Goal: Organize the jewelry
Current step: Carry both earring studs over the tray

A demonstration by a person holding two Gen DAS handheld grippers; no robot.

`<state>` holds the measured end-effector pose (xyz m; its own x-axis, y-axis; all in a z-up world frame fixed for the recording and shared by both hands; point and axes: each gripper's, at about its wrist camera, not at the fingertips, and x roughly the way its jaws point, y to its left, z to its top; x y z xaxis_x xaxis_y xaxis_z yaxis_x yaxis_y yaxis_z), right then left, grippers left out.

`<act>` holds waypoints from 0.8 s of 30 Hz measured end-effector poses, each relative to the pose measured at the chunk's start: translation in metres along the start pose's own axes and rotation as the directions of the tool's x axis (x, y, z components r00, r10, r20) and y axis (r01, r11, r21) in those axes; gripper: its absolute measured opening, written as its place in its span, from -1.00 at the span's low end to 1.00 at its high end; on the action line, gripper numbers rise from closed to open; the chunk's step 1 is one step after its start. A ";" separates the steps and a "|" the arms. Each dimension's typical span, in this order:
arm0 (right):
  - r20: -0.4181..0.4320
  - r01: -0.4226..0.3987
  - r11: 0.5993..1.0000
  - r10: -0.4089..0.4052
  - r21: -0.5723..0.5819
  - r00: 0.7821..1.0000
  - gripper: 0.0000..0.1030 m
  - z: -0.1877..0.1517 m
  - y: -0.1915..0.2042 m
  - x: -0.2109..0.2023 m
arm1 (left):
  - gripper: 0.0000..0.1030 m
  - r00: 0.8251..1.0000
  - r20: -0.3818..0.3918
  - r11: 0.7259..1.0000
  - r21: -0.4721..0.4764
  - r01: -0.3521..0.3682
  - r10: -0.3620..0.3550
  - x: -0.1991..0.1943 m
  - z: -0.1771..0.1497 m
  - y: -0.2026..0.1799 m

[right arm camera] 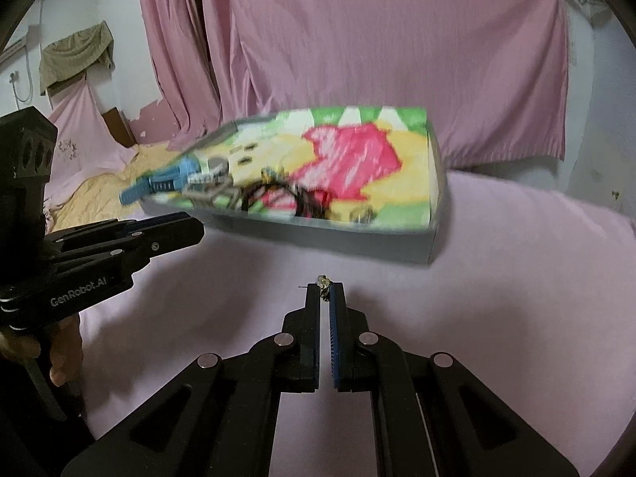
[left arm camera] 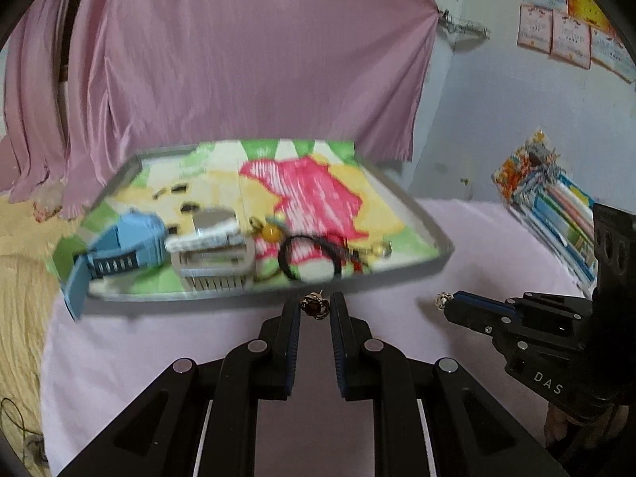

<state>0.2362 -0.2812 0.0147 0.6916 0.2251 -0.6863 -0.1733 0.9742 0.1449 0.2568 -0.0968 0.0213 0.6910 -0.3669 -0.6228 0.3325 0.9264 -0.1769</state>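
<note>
Pink curtain (left arm camera: pixel 238 59) hanging across the upper half of the frame, pale wall (left arm camera: pixel 477 139) to its right. Stack of books (left arm camera: pixel 552 214) leaning at the right edge, paper sheets (left arm camera: pixel 564 31) pinned in the upper right corner. Pink sheet (right arm camera: pixel 497 298) spread over the lower half, yellow blanket (right arm camera: pixel 95 194) at centre left, olive cloth (right arm camera: pixel 75 57) in the upper left.

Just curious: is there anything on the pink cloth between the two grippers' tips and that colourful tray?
Nothing: in both wrist views, bare pink cloth runs from the left gripper and right gripper to the tray. Each pinches a small earring.
</note>
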 end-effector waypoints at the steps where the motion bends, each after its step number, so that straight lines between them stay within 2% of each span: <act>1: 0.008 0.000 1.000 0.000 -0.002 1.000 -0.92 0.003 -0.001 -0.001 | -0.72 1.000 0.010 1.000 -0.002 -0.003 0.003 0.000 0.004 0.001; 5: 0.054 0.006 1.000 -0.005 -0.020 0.999 -0.92 0.023 -0.002 -0.001 | -0.72 1.000 0.022 1.000 -0.001 -0.011 0.011 0.007 0.019 0.004; 10: 0.059 -0.022 1.000 0.023 -0.017 0.998 -0.92 0.044 -0.006 0.016 | -0.72 0.997 -0.068 0.999 -0.012 -0.031 0.030 0.032 0.032 0.011; 12: 0.047 -0.029 0.999 0.030 -0.019 0.998 -0.92 0.049 -0.005 0.026 | -0.72 0.996 -0.094 0.999 -0.032 -0.011 0.008 0.040 0.034 0.014; 17: -0.010 -0.039 0.999 0.038 -0.031 0.999 -0.92 0.052 -0.002 0.051 | -0.72 0.988 -0.151 0.999 -0.039 -0.024 0.018 0.057 0.033 0.015; 24: -0.073 -0.043 0.998 0.040 -0.041 0.997 -0.92 0.051 0.000 0.068 | -0.72 0.982 -0.187 0.998 -0.047 -0.037 0.027 0.067 0.032 0.017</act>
<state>0.3191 -0.2650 0.0041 0.6312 0.2619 -0.7301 -0.2316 0.9620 0.1449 0.3292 -0.1087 0.0008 0.5678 -0.3193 -0.7587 0.2768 0.9421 -0.1893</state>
